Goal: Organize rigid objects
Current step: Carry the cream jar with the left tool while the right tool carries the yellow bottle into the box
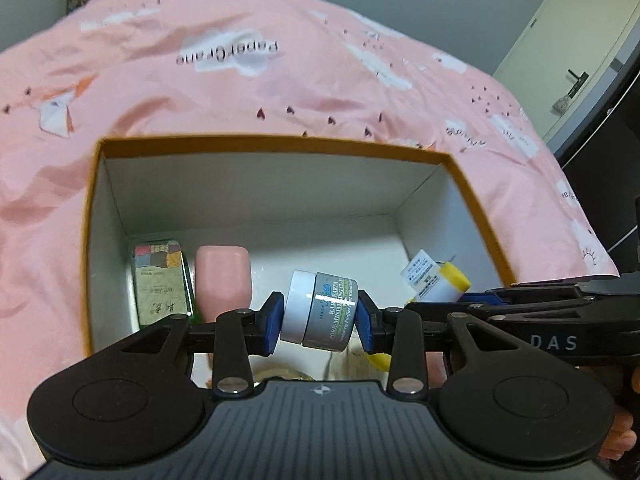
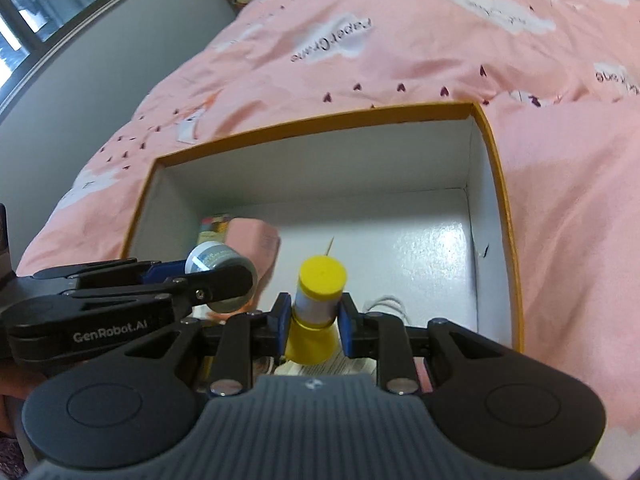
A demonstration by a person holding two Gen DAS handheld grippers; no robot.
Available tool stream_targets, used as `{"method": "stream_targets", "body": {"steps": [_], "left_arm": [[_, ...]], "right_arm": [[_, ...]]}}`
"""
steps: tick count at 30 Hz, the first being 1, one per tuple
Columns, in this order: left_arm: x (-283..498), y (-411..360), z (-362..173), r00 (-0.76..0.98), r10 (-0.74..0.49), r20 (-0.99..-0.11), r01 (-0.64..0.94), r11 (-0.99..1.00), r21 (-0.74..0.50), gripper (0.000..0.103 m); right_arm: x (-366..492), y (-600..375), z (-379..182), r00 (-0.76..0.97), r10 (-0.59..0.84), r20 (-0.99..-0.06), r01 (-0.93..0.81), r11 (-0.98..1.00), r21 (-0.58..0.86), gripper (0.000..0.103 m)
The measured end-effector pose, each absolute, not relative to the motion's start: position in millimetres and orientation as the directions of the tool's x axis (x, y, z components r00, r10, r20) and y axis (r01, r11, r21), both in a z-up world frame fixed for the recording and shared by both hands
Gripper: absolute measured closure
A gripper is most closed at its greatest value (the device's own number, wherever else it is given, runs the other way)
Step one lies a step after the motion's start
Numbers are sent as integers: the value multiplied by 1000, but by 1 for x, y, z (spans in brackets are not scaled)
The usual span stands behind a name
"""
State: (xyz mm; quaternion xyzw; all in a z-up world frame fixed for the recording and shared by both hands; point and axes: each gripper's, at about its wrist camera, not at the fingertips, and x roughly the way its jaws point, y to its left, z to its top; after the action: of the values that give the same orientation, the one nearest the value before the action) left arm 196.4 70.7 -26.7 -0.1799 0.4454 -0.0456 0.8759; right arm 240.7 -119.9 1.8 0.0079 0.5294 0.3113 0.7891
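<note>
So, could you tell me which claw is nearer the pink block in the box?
Left. The left claw hangs just beside the pink block; the right claw is farther off.

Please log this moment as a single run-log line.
left gripper: shut on cream jar | right gripper: shut on yellow-capped bottle | both over open box

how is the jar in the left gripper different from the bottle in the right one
The jar is squat and grey with a white lid; the bottle is slimmer, with a yellow cap. The jar lies sideways between its jaws; the bottle points away from the camera. Both are clamped over the open box.
</note>
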Motion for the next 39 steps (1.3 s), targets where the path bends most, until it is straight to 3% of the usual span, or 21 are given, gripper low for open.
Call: {"method": "stream_targets", "body": {"steps": [9,22,32,36,39], "left_arm": [[209,72,-54,500,-250,-829,-100,934,-342,61],[220,52,-59,430,-118,-895,-45,987,-152,61],[223,52,-57,403,-112,-908,-77,985,-156,57],[217,55,-47,450,-136,-883,-81,978,-192,33],[208,55,-38,491,-101,-865,-95,981,-169,32]], "right_arm": [[266,-100,-19,214,507,-835,-474,801,366,79],[274,-78,-32,205,476,-855,-512,797,321,79],[270,-68,-31,238,451,-861,-530,802,274,80],[268,-66,-33,251,432,-867,-538,806,246,79],[267,-67,-32,250,438,-863,-535,806,254,80]]}}
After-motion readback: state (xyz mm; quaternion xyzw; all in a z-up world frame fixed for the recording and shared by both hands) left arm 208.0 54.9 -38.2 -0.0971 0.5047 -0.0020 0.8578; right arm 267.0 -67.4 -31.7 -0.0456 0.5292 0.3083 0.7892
